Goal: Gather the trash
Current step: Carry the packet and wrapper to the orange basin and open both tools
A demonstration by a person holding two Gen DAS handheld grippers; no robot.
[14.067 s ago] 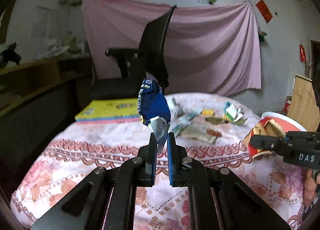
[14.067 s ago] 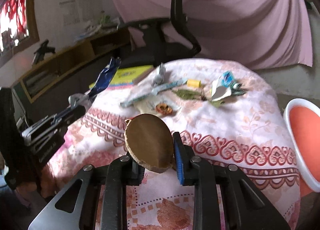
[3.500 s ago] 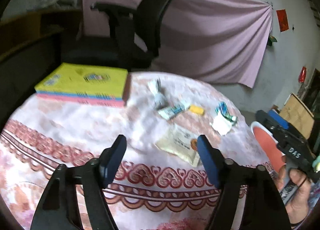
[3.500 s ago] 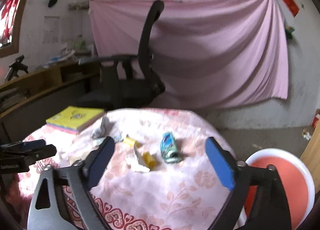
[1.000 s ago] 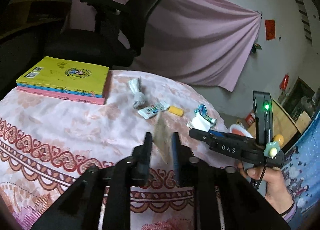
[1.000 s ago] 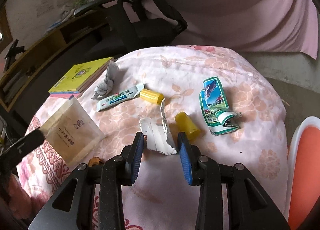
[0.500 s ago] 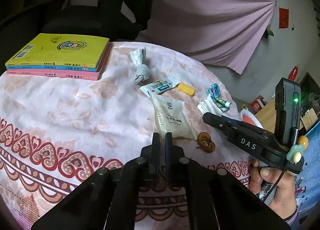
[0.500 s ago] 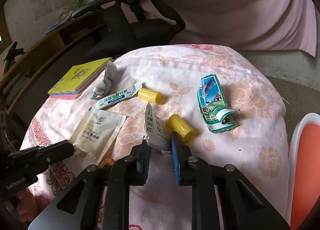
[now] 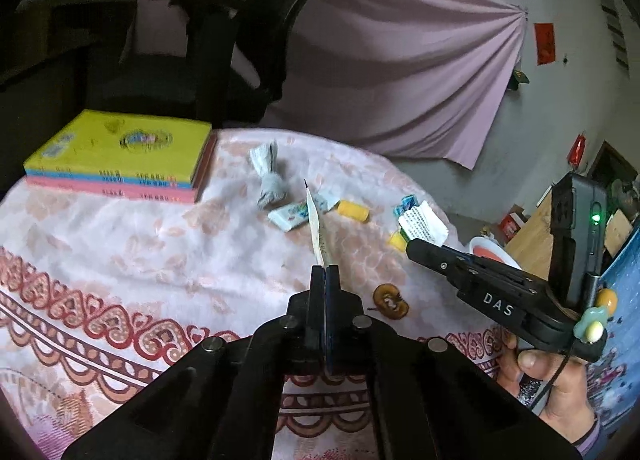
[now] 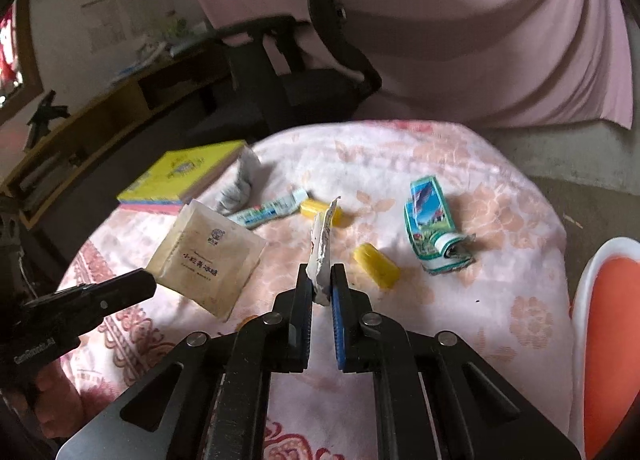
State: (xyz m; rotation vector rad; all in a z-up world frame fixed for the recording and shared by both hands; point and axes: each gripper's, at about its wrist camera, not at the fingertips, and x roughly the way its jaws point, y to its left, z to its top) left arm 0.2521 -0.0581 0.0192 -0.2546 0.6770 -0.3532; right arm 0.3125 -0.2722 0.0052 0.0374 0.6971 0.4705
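Note:
My left gripper (image 9: 325,268) is shut on a flat beige sachet (image 9: 316,232), held edge-on above the table; the sachet's face shows in the right wrist view (image 10: 208,256). My right gripper (image 10: 321,276) is shut on a crumpled white wrapper (image 10: 322,248), lifted off the cloth; it also shows in the left wrist view (image 9: 424,221). On the table lie a green-blue carton (image 10: 434,236), two yellow caps (image 10: 376,266) (image 10: 316,209), a white-blue wrapper strip (image 10: 272,209), a grey tissue wad (image 10: 240,187) and a brown peel (image 9: 390,300).
A round table with a pink floral cloth (image 9: 120,244) carries a stack of yellow and pink books (image 9: 120,155) at the far left. A black office chair (image 9: 224,43) stands behind it. A white bin with an orange-red inside (image 10: 608,324) stands right of the table.
Both grippers have lifted their trash off the table: the left raised the beige sachet, the right raised the white wrapper. Both views have tilted up.

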